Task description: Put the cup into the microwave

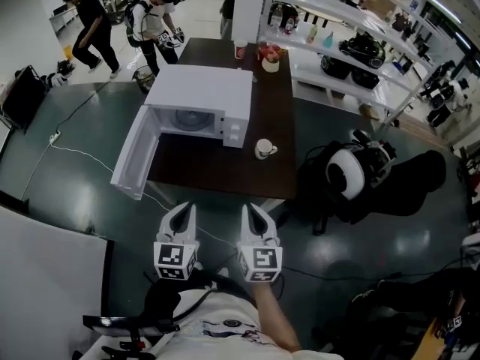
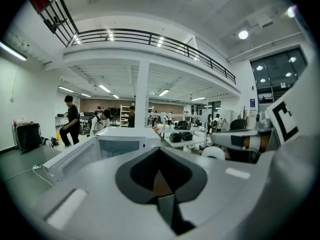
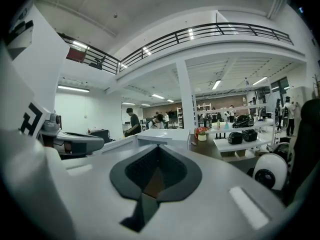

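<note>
A white cup [image 1: 263, 149] stands on the dark table [image 1: 225, 172], just right of the white microwave [image 1: 201, 100]. The microwave's door [image 1: 137, 153] hangs wide open to the left and its cavity looks empty. Both grippers are short of the table's near edge, side by side and pointing at it. My left gripper [image 1: 182, 210] is shut and empty, and so is my right gripper [image 1: 255, 210]. In the left gripper view the closed jaws [image 2: 159, 151] cover the lower frame, with the microwave [image 2: 120, 139] beyond. The right gripper [image 3: 159, 149] view shows the microwave [image 3: 160, 134]; the cup is hidden.
A red cup [image 1: 240, 49] and a flower pot [image 1: 270, 57] sit at the table's far end. White shelving [image 1: 352, 43] runs along the right. A black bag with a white round device [image 1: 349, 172] lies on the floor right of the table. People [image 1: 94, 21] stand far back left; a cable [image 1: 75, 152] crosses the floor.
</note>
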`<act>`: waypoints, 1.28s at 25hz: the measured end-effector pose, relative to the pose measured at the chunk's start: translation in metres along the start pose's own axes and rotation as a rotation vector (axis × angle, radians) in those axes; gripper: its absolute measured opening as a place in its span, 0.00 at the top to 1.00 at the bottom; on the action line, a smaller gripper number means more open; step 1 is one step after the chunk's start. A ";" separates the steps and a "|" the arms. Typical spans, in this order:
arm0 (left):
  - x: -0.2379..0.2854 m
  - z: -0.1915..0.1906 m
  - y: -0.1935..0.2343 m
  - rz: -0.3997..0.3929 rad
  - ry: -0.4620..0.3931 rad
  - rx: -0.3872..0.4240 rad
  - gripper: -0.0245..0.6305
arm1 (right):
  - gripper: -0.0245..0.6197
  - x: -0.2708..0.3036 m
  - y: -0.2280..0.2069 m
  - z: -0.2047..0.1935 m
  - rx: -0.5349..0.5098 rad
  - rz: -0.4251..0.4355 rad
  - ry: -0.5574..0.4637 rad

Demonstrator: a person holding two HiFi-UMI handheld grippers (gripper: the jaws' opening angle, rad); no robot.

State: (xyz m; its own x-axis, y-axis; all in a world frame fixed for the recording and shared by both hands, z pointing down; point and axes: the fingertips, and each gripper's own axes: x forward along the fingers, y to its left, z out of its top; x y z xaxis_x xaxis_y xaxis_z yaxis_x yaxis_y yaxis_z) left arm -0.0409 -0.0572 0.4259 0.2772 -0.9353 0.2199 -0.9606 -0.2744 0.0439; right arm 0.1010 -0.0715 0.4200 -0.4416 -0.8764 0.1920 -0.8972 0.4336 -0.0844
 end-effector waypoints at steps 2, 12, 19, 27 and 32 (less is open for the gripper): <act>0.008 -0.001 0.006 -0.001 0.010 0.000 0.97 | 0.96 0.010 0.000 -0.001 0.006 0.000 0.007; 0.082 0.021 0.047 -0.067 -0.014 -0.008 0.96 | 0.96 0.075 -0.013 0.018 -0.021 -0.064 0.008; 0.112 0.018 0.074 -0.110 0.008 -0.034 0.97 | 0.96 0.113 -0.004 0.025 -0.039 -0.076 0.005; 0.129 0.001 0.076 -0.170 0.060 -0.071 0.97 | 0.96 0.123 0.002 0.000 -0.024 -0.084 0.094; 0.144 -0.007 0.079 -0.166 0.099 -0.073 0.97 | 0.96 0.132 -0.021 -0.009 -0.010 -0.109 0.145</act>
State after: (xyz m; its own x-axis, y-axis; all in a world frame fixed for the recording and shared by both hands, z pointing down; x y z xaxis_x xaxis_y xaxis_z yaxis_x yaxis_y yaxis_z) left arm -0.0776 -0.2117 0.4679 0.4324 -0.8508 0.2984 -0.9016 -0.4030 0.1573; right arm 0.0614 -0.1946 0.4562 -0.3350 -0.8793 0.3385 -0.9393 0.3402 -0.0458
